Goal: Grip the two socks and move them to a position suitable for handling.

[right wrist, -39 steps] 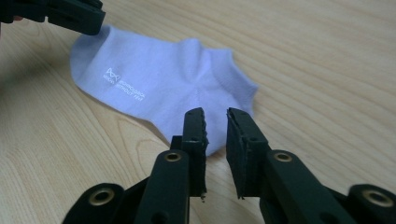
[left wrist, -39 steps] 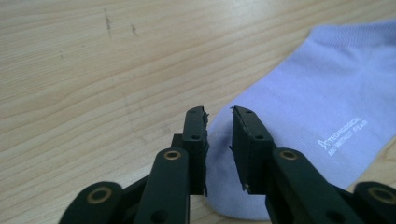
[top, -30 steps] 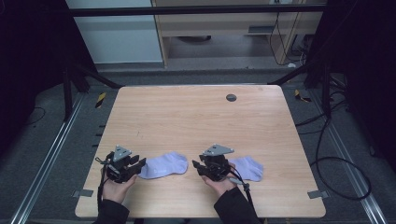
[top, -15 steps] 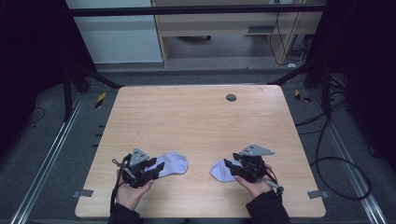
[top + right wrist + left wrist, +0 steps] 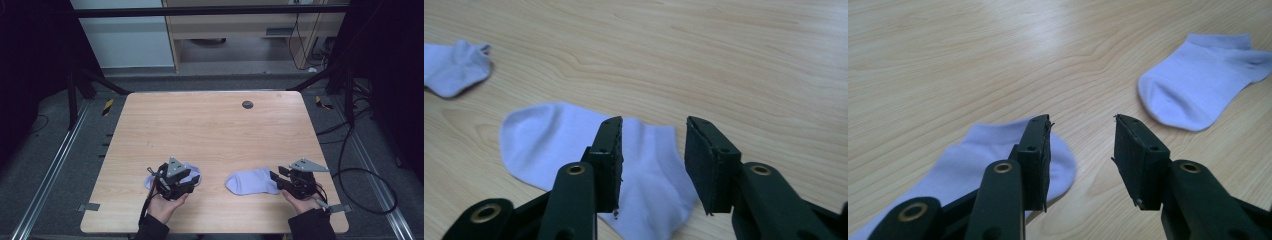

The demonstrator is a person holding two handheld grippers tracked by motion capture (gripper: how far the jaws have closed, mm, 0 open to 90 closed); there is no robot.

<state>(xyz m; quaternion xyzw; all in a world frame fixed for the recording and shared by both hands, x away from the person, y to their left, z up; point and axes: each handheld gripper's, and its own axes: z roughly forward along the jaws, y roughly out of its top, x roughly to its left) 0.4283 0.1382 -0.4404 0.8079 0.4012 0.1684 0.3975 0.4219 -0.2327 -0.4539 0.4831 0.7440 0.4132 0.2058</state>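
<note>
Two pale lilac ankle socks lie flat near the front edge of the wooden table [image 5: 210, 130]. My left gripper [image 5: 194, 183] hovers over the left sock [image 5: 149, 181]. In the left gripper view its jaws [image 5: 1082, 120] are open and have just been opening. That sock [image 5: 973, 155] lies under the left jaw, bare wood shows in the gap, and the other sock [image 5: 1198, 85] lies farther off. My right gripper [image 5: 276, 181] points left at the heel end of the right sock [image 5: 252, 181]. Its jaws [image 5: 651, 120] are open above that sock [image 5: 554, 140] and have just been closing without gripping it.
A small dark round disc [image 5: 247, 104] sits near the table's far edge. The front edge lies just behind both hands. Metal floor rails [image 5: 45, 175] and cables [image 5: 350, 165] run beside the table. A wooden cabinet [image 5: 240, 25] stands beyond it.
Both hands have moved to the right. The left gripper now sits over the left sock. The right gripper has crossed from its sock's left end to its right end.
</note>
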